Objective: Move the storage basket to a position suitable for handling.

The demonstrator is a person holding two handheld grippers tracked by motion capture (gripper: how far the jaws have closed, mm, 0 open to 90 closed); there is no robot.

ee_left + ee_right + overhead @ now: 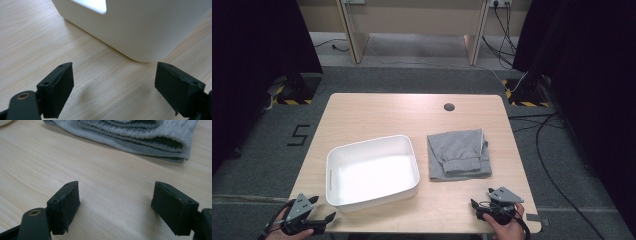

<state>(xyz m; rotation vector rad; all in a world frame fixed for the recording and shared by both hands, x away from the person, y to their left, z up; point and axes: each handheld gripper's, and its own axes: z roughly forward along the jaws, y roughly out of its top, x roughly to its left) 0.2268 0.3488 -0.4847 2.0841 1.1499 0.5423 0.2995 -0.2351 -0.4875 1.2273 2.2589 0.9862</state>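
Both hand-held grippers, left (323, 209) and right (480, 196), hang with jaws apart and empty. I judge nothing done: folded grey garment (459, 153) lies right of the empty white tub (372, 170).

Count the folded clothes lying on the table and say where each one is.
1. A folded grey garment lies on the right half of the table, beside the white tub, just ahead of the right claw. Anything folded inside it is hidden.
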